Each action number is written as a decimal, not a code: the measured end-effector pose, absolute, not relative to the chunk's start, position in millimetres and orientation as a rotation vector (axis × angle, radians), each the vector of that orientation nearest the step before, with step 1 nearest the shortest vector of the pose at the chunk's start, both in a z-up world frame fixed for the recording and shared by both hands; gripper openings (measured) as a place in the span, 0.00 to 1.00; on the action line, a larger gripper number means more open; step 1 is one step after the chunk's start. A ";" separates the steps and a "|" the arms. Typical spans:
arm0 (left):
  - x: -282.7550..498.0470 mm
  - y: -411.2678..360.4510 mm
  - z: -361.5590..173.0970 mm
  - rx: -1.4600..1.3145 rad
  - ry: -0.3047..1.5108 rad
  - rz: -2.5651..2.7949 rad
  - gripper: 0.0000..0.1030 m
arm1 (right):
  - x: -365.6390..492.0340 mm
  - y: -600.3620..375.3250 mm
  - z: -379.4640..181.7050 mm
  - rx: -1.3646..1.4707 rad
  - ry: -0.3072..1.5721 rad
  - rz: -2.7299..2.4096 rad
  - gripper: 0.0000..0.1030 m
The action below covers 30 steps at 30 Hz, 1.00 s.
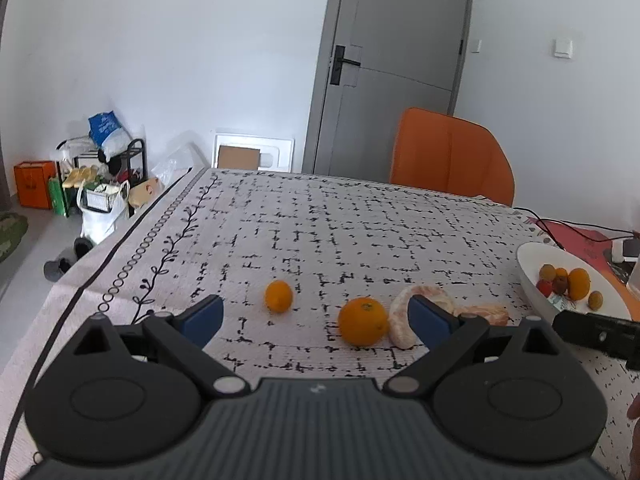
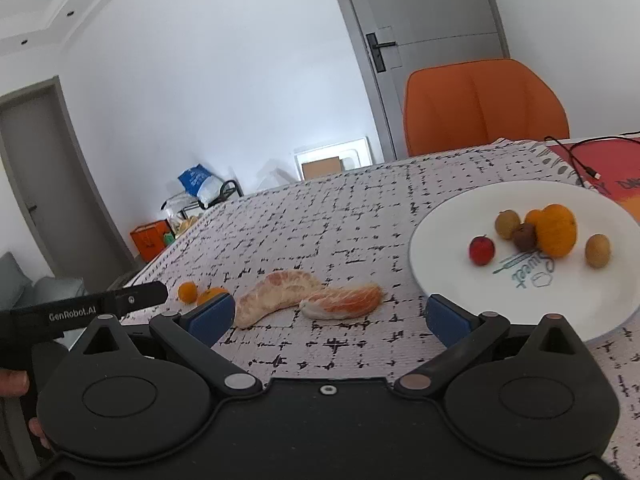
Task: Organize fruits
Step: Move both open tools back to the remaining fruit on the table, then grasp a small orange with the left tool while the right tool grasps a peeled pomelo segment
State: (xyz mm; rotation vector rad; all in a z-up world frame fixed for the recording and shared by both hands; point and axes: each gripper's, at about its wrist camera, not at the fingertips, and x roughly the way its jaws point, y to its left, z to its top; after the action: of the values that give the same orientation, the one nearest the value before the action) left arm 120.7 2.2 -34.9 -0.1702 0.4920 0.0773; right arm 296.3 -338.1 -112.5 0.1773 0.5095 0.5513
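Looking down at the counter, we see fruit that is not yet on the plate. Our left gripper is spread wide and holds nothing. It points at the big orange, which sits between its two blue fingers, a bit to the right. We think that orange is the next one to pick up. A small orange sits just beyond, to the left.

Our right gripper is spread wide too, with nothing in it. Two peeled fruit pieces lie in front of it: a long curved piece and a shorter piece. They touch each other. They look soft, so we should squeeze gently.

The plate is on the right, close to the right gripper. It already has a red fruit, an orange fruit and some little brown ones on it. They sit near the middle, so there is room around them for more.
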 end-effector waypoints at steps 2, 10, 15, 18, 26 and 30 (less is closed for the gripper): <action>121.9 3.5 -36.0 -0.177 0.490 0.076 0.94 | 298.4 -333.0 -114.8 0.168 0.520 0.552 1.00; 132.4 0.9 -46.4 -0.222 0.503 0.044 0.89 | 309.3 -315.7 -119.6 0.107 0.536 0.500 0.88; 141.9 -2.8 -51.6 -0.236 0.525 0.025 0.74 | 317.1 -308.5 -124.0 0.075 0.557 0.505 0.85; 147.3 -4.7 -54.0 -0.243 0.540 0.013 0.66 | 322.6 -306.8 -127.3 0.071 0.573 0.494 0.82; 163.3 -6.3 -60.1 -0.264 0.579 -0.001 0.51 | 332.7 -296.5 -127.4 0.048 0.582 0.494 0.77; 171.3 -7.1 -62.2 -0.270 0.597 -0.015 0.49 | 337.2 -291.0 -127.6 0.020 0.586 0.484 0.77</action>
State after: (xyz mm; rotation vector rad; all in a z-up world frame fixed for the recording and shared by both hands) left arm 171.3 -7.1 -62.2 -0.2696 0.5969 -0.0145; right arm 337.2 -291.0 -127.6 0.0203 0.5855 0.4837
